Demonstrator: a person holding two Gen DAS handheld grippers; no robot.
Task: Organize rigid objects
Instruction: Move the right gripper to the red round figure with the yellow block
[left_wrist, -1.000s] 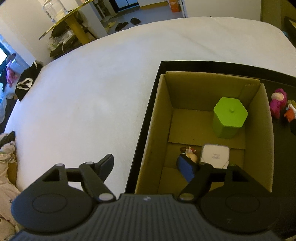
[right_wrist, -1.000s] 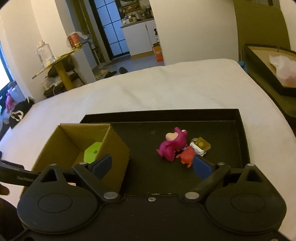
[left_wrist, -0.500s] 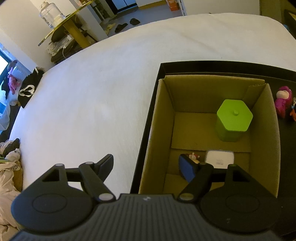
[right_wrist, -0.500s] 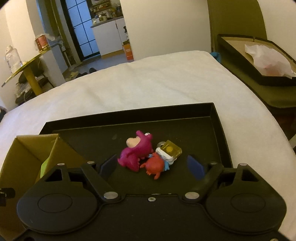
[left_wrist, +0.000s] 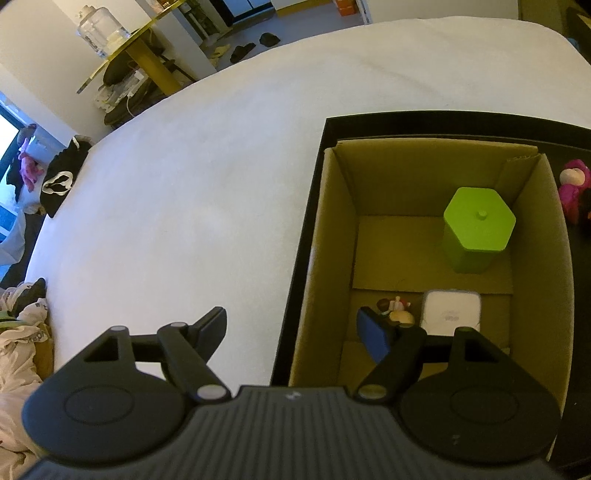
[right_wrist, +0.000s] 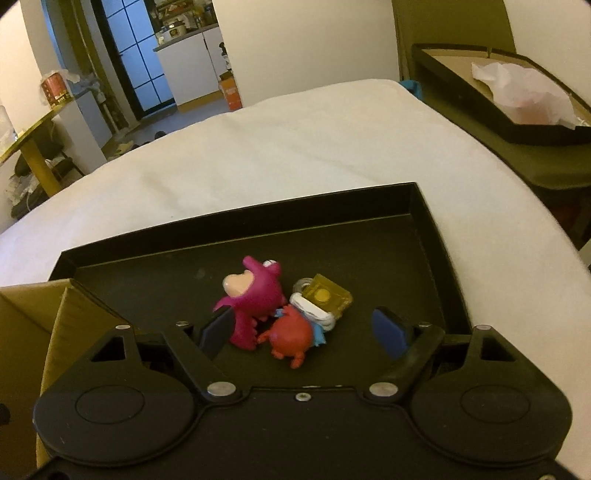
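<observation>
Right gripper (right_wrist: 304, 328) is closing around the red toy (right_wrist: 291, 334) on the black tray (right_wrist: 424, 236), pads not touching yet, pink toy (right_wrist: 255, 295) just beside. Left gripper (left_wrist: 295, 328) hangs apart and empty over the cardboard box (left_wrist: 325, 240), green container (left_wrist: 476, 229) inside.

A magenta plastic monster figure (right_wrist: 255, 295), a red round figure (right_wrist: 290, 334) and a yellow-lidded white case (right_wrist: 325, 299) are clustered, touching, on the black tray (right_wrist: 424, 236); in the open cardboard box (left_wrist: 539, 280) an upright green hexagonal container (left_wrist: 478, 229), a white square case (left_wrist: 451, 312) and a small figurine (left_wrist: 397, 309) are seen.
</observation>
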